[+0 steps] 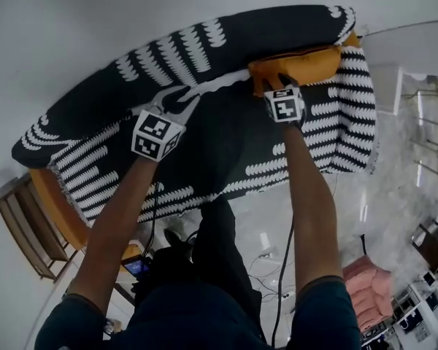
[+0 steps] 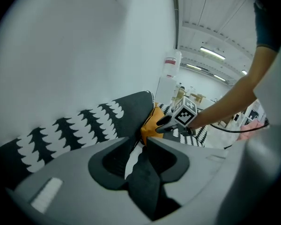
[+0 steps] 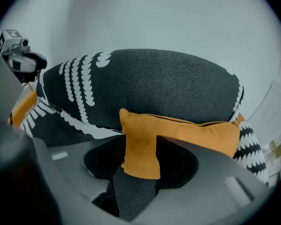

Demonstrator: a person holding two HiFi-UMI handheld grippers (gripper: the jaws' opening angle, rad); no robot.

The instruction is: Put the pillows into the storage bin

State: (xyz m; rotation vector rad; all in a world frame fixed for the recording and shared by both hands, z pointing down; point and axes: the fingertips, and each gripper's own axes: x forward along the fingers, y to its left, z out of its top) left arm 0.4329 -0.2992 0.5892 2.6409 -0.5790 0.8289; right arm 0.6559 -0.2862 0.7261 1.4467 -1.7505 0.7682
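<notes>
Nothing was stored yet: the orange pillow (image 1: pixel 306 64) lay on the sofa (image 1: pixel 226 39), its corner between the right gripper's (image 1: pixel 275 84) parted jaws (seemingly unpinched). The left gripper (image 1: pixel 182 102), narrowly open, straddled the sofa's cover (image 1: pixel 226 144). No bin showed.

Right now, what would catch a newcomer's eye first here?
An orange pillow against the sofa back, its corner between the right gripper's jaws. Next, the bold black-and-white cover draped over the whole sofa, with the left gripper at its white seam.
</notes>
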